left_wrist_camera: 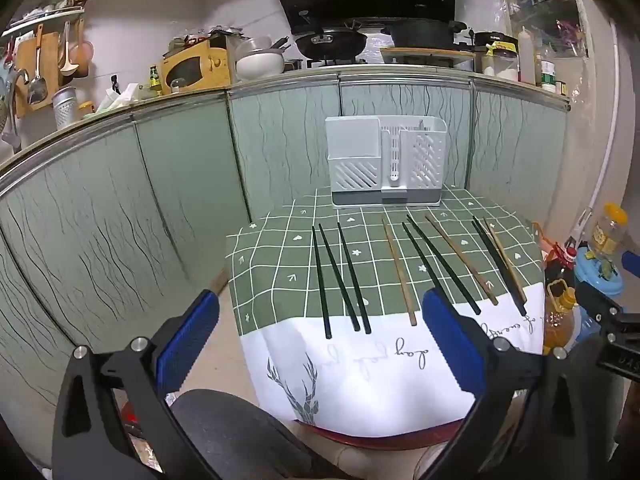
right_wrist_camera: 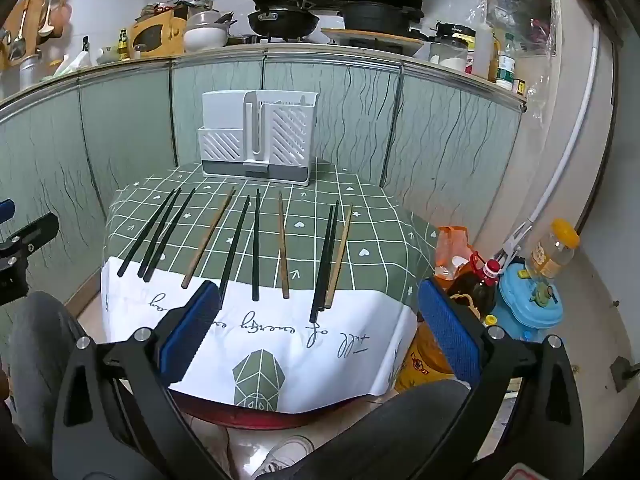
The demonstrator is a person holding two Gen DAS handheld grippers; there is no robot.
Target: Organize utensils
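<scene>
Floor bottles [right_wrist_camera: 476,288] clearer right-side

Table [right_wrist_camera: 360,248]: centre of both views, in front of the cabinet fronts [right_wrist_camera: 128,120].
Utensil holder [right_wrist_camera: 258,140]: upright at the table's far edge, upper centre of the frame.
Chopsticks [right_wrist_camera: 256,244]: in a row on the table, before the holder, ends toward the near edge.
Left group [left_wrist_camera: 340,276]: three close together, left of the row.
Right group [right_wrist_camera: 332,256]: three nearly touching, right of the row.
Bottles [right_wrist_camera: 476,284]: on the floor right of the table.
Wok [right_wrist_camera: 284,20]: on the counter behind, top centre.
</scene>
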